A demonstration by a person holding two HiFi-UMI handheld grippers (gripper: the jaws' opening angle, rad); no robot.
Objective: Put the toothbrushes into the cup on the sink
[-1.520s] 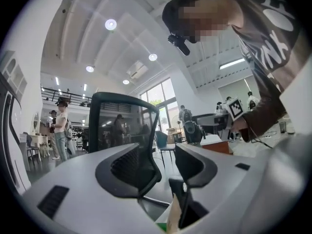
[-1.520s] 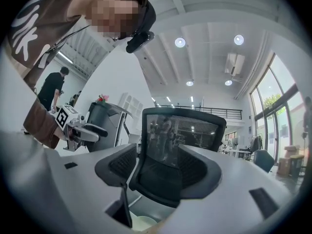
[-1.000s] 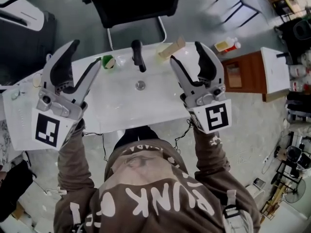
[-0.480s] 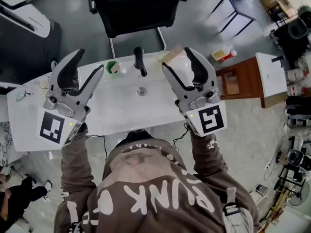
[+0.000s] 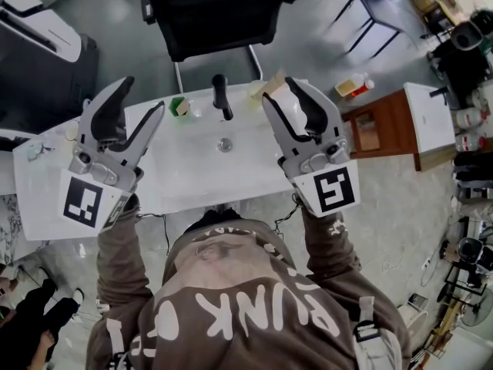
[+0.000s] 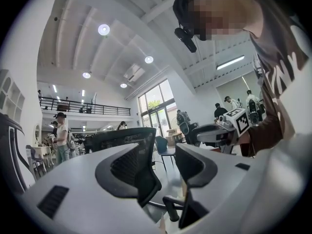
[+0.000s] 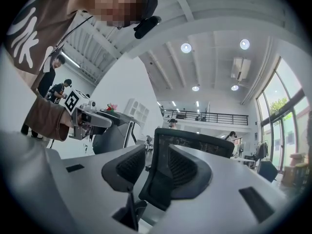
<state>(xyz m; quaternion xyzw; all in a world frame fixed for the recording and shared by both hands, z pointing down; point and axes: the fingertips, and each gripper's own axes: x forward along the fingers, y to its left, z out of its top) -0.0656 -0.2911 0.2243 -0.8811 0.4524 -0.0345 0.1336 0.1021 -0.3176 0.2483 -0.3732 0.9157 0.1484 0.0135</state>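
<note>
Right tongs (image 5: 282, 91) closing from wide, nothing between them, over the sink's (image 5: 192, 168) back right corner beside a beige object (image 5: 266, 89). Left tongs (image 5: 144, 92) wide, empty. Toothbrushes not made out. Probable cup (image 5: 179, 106) left of the faucet (image 5: 222, 97). Task looks unstarted.

The sink (image 5: 192, 174) across the middle of the head view was plain glossy white, with a black faucet (image 5: 221, 95) at its far edge, a silver drain (image 5: 224, 143), and a small green-and-white object (image 5: 179, 106) left of the faucet. The hoodie (image 5: 246, 299) at the bottom was brown with large white lettering. The chair (image 5: 216, 14) at the top was black, the floor (image 5: 115, 45) dull grey, and the cabinet (image 5: 385, 126) at the right reddish-brown wood with a white top.
</note>
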